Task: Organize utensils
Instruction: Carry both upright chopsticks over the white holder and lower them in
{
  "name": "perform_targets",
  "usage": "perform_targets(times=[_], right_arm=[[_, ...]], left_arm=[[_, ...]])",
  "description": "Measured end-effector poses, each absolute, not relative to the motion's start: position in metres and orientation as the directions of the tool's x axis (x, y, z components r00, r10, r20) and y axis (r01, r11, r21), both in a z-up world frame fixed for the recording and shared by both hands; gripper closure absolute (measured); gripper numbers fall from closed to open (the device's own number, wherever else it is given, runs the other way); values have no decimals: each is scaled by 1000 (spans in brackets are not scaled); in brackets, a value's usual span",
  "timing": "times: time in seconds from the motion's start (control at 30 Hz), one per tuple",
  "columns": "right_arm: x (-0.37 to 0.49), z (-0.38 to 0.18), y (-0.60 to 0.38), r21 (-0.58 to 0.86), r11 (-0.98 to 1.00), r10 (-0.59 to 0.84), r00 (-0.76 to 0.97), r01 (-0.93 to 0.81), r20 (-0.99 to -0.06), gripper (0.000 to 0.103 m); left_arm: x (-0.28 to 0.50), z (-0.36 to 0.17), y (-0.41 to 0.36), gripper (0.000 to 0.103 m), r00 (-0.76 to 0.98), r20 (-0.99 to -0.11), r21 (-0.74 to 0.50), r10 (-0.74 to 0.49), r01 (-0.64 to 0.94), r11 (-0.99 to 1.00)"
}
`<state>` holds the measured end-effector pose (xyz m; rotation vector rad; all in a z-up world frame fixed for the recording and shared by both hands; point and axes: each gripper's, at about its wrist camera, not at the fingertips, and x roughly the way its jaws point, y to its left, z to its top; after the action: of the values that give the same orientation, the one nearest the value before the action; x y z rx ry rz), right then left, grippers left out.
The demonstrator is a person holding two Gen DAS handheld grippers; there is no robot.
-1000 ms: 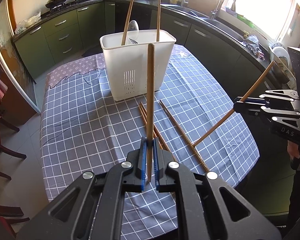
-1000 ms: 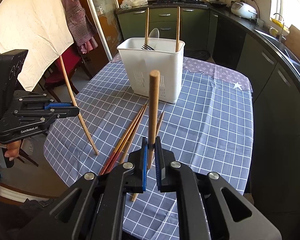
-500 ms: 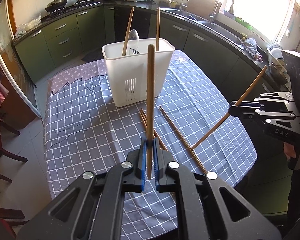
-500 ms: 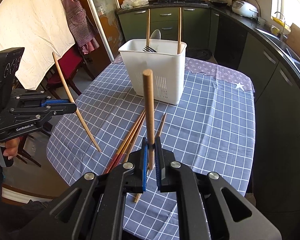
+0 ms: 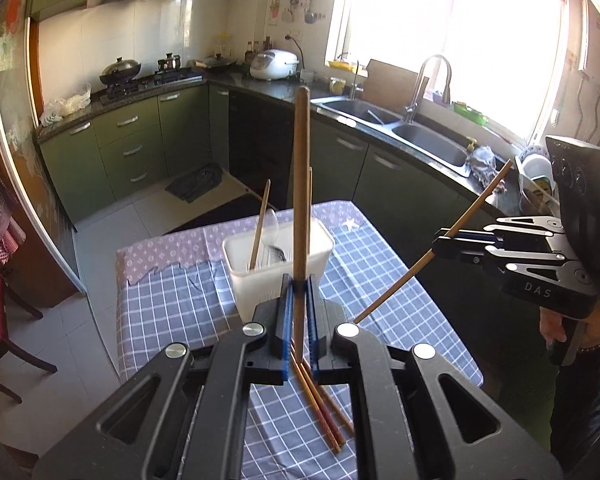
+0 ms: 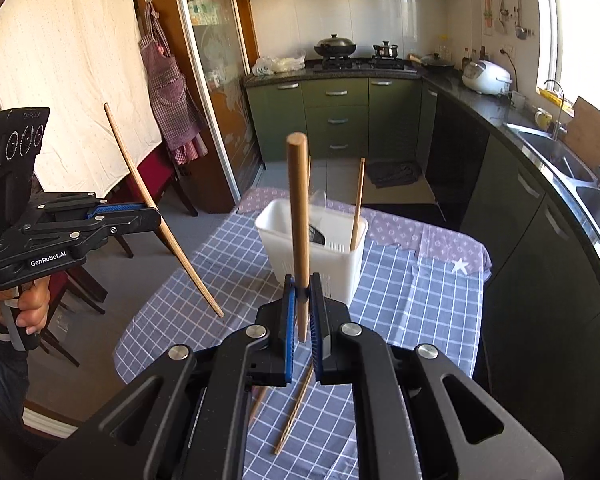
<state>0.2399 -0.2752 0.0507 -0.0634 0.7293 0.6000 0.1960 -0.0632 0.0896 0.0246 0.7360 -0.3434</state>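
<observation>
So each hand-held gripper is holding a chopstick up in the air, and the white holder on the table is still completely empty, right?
Not quite. Each hand-held gripper, left and right, does hold a chopstick, but the white holder is not empty: the right wrist view shows chopsticks and other utensils already standing in it.

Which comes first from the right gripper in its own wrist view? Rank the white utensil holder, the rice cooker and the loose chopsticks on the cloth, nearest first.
From the right gripper:
1. Loose chopsticks, lying on the cloth just below the fingers.
2. White utensil holder, straight ahead, mid-table.
3. Rice cooker, on the far counter, upper right.
</observation>
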Motion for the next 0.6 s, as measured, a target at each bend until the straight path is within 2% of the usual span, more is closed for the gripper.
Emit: perform_targets(times=[0.17, 0.3, 0.6], right_arm=[[268, 88, -276, 187, 831, 528, 634, -525, -566, 95], [297, 97, -271, 195, 841, 521, 661, -504, -540, 95], [356, 49, -246, 163, 874, 458, 667, -457, -588, 95]], left_arm=[[218, 124, -63, 96, 764, -576, -82, -291, 301, 950], [246, 126, -63, 96, 799, -539, -75, -267, 271, 960], [300, 71, -58, 96, 765, -611, -71, -205, 205, 976]])
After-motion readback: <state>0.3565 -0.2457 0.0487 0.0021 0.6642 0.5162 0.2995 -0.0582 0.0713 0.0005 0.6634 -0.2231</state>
